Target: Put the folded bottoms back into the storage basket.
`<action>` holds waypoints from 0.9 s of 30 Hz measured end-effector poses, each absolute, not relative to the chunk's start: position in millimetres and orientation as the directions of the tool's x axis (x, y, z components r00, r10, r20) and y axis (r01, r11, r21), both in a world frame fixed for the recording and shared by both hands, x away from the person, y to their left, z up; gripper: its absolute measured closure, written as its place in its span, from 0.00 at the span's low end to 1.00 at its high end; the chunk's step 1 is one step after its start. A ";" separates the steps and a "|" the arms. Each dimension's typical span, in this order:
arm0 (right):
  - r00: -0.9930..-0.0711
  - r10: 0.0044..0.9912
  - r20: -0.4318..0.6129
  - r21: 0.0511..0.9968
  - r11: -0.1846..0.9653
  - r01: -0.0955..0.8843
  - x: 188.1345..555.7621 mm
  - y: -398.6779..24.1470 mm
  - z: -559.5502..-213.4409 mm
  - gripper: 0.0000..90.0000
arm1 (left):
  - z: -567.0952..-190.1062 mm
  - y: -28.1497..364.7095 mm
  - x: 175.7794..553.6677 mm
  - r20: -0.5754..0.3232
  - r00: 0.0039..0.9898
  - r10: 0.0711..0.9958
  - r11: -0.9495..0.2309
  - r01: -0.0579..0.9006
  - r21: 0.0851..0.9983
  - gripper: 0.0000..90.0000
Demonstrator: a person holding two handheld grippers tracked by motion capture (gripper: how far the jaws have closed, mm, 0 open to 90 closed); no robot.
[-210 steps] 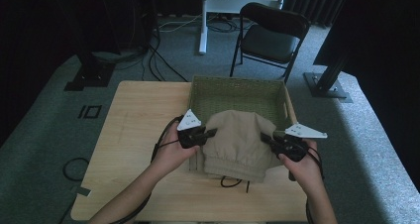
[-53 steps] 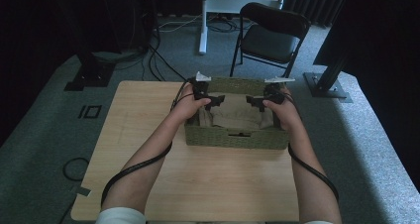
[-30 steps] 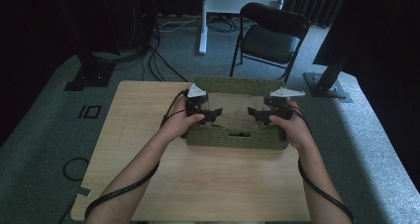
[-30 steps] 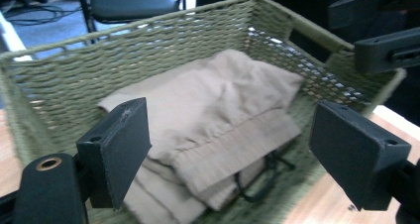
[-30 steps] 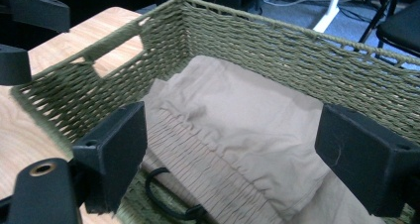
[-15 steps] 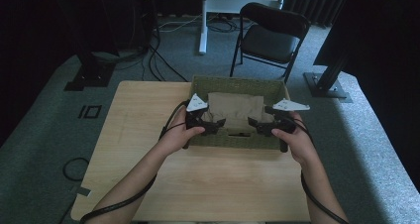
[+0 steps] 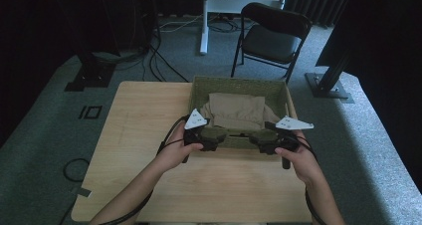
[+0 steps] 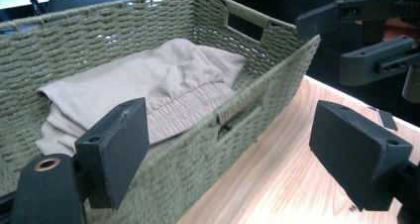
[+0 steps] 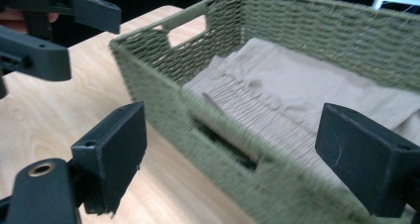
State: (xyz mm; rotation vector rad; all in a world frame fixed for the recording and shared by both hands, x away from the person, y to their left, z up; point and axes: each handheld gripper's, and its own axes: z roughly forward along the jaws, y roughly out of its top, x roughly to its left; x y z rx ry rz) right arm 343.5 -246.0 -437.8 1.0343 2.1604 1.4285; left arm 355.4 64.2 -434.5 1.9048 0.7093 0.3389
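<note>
Beige garment (image 7: pixel 237 111) folded inside woven basket (image 7: pixel 239 84) on desk (image 7: pixel 144 110). Left hand-held gripper (image 8: pixel 233 149) and right hand-held gripper (image 9: pixel 233 154) both spread wide, empty, at near wall. Packing seemingly done; maybe nothing left.

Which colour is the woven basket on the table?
Olive green basket; clearest in the left gripper view.

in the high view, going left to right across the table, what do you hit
bare tabletop → left gripper → folded beige cloth in the woven basket → right gripper
</note>
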 end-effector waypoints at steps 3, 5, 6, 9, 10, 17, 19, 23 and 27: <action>-0.682 0.723 0.110 0.893 0.229 0.387 336.6 -247.2 -447.4 0.14 | -444.9 68.3 350.6 -0.069 0.785 0.616 -0.315 0.326 0.891 0.19; -0.684 0.722 0.103 0.890 0.241 0.388 332.6 -248.4 -453.6 0.14 | -451.4 70.5 346.3 -0.076 0.787 0.612 -0.317 0.332 0.888 0.19; -0.683 0.723 0.103 0.890 0.240 0.388 331.5 -249.0 -455.5 0.14 | -454.4 71.5 344.0 -0.079 0.788 0.611 -0.316 0.333 0.888 0.19; -0.680 0.726 0.106 0.888 0.239 0.393 327.4 -250.7 -462.6 0.14 | -463.3 74.6 336.9 -0.080 0.790 0.608 -0.326 0.340 0.882 0.19; -0.679 0.727 0.105 0.888 0.239 0.394 326.4 -251.3 -465.3 0.14 | -466.3 75.5 334.5 -0.079 0.791 0.607 -0.329 0.341 0.881 0.19; -0.669 0.736 0.104 0.874 0.254 0.415 320.0 -253.8 -483.4 0.14 | -488.2 86.2 326.0 -0.098 0.780 0.618 -0.330 0.371 0.868 0.19; -0.664 0.741 0.105 0.869 0.256 0.423 318.9 -255.0 -488.0 0.14 | -497.7 90.5 325.7 -0.098 0.772 0.628 -0.337 0.383 0.860 0.19; -0.656 0.748 0.103 0.860 0.265 0.437 316.1 -257.0 -497.0 0.14 | -511.9 98.9 325.7 -0.101 0.753 0.650 -0.341 0.408 0.847 0.19; -0.644 0.758 0.105 0.850 0.268 0.454 314.2 -261.7 -507.4 0.13 | -524.7 108.7 324.0 -0.083 0.731 0.677 -0.353 0.421 0.835 0.19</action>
